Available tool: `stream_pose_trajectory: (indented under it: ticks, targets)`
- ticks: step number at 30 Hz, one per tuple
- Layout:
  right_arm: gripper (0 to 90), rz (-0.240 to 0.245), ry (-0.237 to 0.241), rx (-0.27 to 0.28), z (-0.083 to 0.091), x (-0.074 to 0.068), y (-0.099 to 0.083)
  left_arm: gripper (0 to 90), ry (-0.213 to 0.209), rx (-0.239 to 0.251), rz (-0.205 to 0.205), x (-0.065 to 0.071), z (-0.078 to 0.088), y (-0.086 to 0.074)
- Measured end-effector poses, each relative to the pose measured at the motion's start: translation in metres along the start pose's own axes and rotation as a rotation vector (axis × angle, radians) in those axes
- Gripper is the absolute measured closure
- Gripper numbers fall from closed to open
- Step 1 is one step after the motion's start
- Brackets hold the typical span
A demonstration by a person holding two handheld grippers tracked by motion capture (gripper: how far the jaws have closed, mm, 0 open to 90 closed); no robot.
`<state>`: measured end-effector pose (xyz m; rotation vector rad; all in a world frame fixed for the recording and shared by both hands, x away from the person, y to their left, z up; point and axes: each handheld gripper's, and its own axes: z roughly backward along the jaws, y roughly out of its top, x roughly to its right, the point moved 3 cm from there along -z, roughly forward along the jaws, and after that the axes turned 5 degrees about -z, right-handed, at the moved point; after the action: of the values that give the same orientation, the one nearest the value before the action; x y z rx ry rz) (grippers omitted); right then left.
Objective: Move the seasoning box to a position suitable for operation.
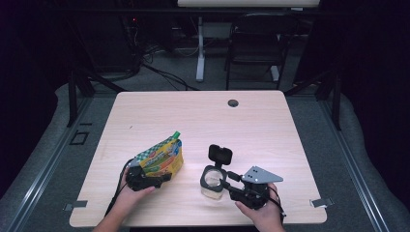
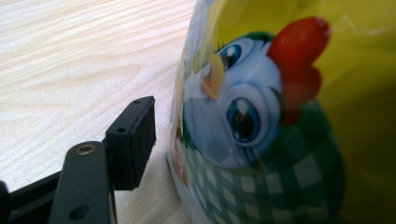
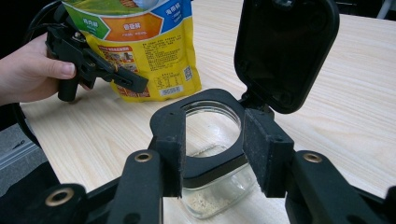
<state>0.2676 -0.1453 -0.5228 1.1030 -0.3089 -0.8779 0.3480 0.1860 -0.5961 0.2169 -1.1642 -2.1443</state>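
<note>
High view: a pale wood-grain table [image 1: 203, 116] carried two containers near its front edge. A yellow printed pouch [image 1: 162, 157] stood upright at the left, and the left gripper [image 1: 153, 180] met its lower edge. To the right stood a clear glass jar [image 1: 212, 181] with a black collar and a black hinged lid [image 1: 220, 154] swung up and back. The right gripper [image 1: 226, 184] clasped the jar from the near right side.

Left gripper view: one black jaw with a flat rectangular pad rose just beside the pouch [image 2: 280, 121], whose glossy, bulging film showed a cartoon chicken over green check. A narrow gap lay at that pad; the other jaw was hidden, so the grip could not be determined.

Right gripper view: both padded jaws of the right gripper [image 3: 212, 154] pressed the jar's collar [image 3: 205, 102] from either side. A thin layer of pale crumbs lay at the jar [image 3: 215, 196] bottom. The lid [image 3: 285, 51] stood open behind, matte and rounded.
</note>
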Motion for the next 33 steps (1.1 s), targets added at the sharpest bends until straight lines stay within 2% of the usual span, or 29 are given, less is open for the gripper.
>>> stream_pose_trajectory:
  ticks: [5,18,33]
  targets:
    - [59.7,-0.005,-0.001,0.004,0.0000,0.0006,-0.0002,34.1,0.002,0.007,-0.016,0.0001,-0.0001,-0.0004]
    - [59.6,-0.004,0.001,0.001,-0.0007,0.0011,-0.0003,35.2,0.021,0.041,-0.022,0.0015,-0.0026,-0.0020]
    - [59.5,-0.006,0.000,0.004,-0.0005,0.0015,-0.0003,36.9,0.003,0.046,-0.012,0.0009,-0.0046,-0.0045]
